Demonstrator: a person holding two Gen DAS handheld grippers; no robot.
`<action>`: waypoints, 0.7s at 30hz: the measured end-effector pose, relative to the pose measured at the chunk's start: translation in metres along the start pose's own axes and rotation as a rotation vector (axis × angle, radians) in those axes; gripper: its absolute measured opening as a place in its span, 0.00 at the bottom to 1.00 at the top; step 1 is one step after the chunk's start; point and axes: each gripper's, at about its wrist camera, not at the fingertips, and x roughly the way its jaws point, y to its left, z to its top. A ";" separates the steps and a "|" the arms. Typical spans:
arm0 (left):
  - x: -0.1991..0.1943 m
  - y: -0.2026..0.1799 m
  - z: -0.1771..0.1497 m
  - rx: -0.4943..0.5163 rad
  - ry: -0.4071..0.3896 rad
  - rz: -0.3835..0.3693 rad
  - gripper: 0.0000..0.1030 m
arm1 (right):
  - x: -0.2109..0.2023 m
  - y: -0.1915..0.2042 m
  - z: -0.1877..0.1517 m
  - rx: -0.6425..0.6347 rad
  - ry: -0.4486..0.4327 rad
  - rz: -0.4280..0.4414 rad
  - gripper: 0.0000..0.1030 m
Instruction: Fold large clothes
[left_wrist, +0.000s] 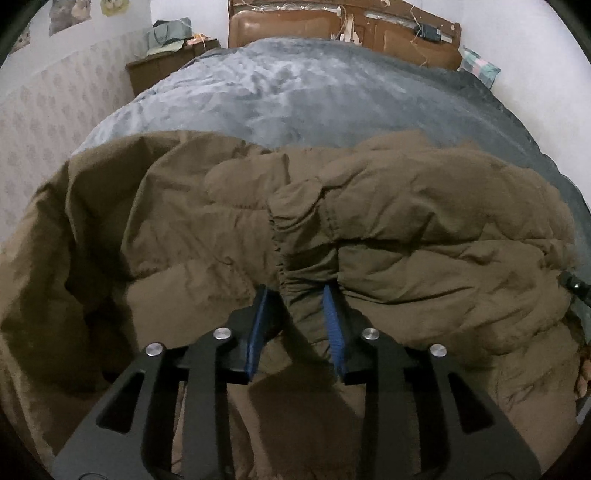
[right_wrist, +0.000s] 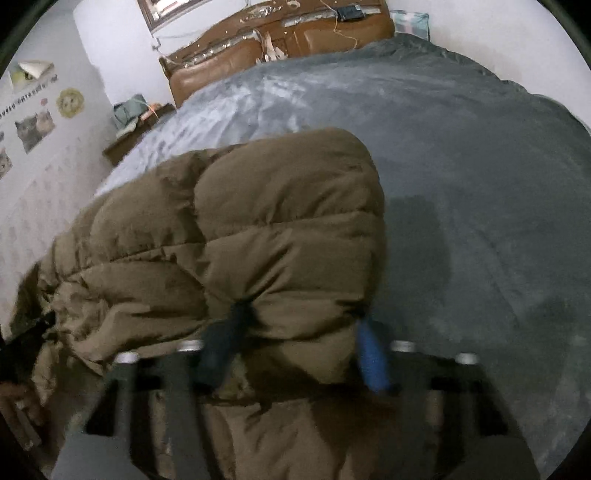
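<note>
Both my black two-finger grippers are clamped on the puffy olive-brown quilted jacket (left_wrist: 424, 229) lying on the grey fleece bed blanket (left_wrist: 288, 92), left gripper (left_wrist: 295, 295) pinching a gathered fold, right gripper (right_wrist: 299, 328) gripping a thick padded edge.

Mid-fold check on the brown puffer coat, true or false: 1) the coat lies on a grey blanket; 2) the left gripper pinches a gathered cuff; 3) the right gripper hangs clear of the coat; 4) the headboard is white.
1) The coat lies on a grey blanket: true.
2) The left gripper pinches a gathered cuff: true.
3) False: the right gripper has puffed coat fabric between its fingers.
4) False: the headboard is brown.
</note>
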 end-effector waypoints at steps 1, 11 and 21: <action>0.005 -0.001 -0.001 -0.005 0.010 -0.008 0.28 | 0.000 -0.001 -0.001 0.003 -0.001 0.001 0.19; -0.006 -0.007 0.017 0.025 0.017 -0.043 0.07 | -0.107 0.004 0.021 0.011 -0.280 -0.174 0.05; 0.011 -0.003 0.026 -0.018 0.009 0.027 0.24 | -0.039 0.005 0.001 -0.097 -0.023 -0.310 0.88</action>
